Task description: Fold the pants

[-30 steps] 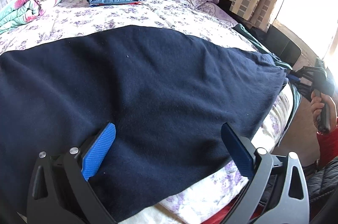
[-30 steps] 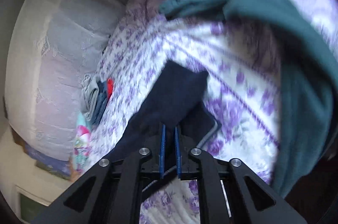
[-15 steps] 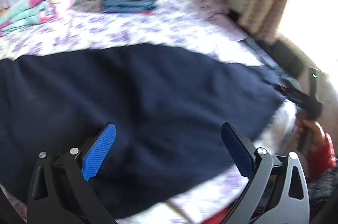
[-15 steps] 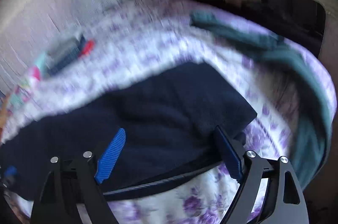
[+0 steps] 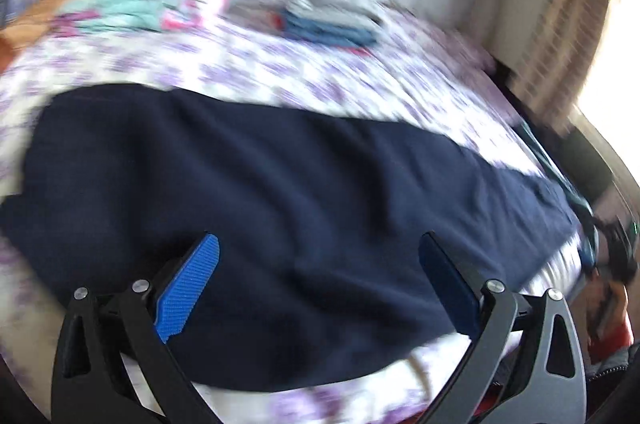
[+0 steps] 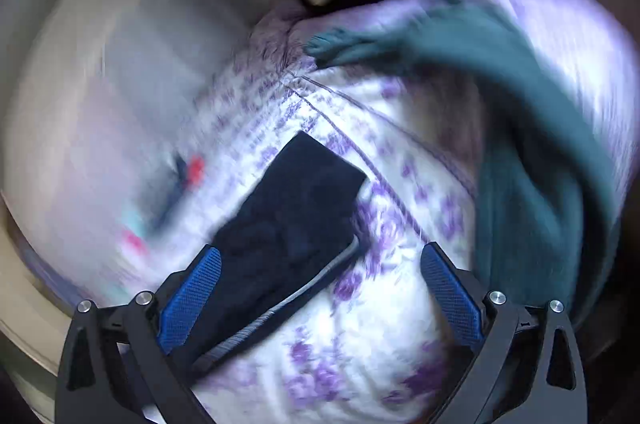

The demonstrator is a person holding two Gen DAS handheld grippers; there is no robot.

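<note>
1. Your left gripper (image 5: 318, 276) has its blue-padded jaws spread wide and holds nothing; the dark navy fabric pants (image 5: 280, 191) lie flat beneath and ahead of them, filling the gap between the fingers.
2. Those pants stretch across the white bed sheet with purple flowers (image 5: 280, 75), one end reaching toward your right hand's tool at the bed's edge.
3. Your right gripper (image 6: 320, 288) is likewise parted and empty; the pants' end (image 6: 296, 220), with its grey-edged hem, lies just beside the left finger, off-centre in the gap.
4. A teal cloth (image 6: 532, 151) drapes over the bed's far corner, well apart from the pants.
5. A blurred stack of folded clothes (image 5: 332, 19) sits near the headboard.
</note>
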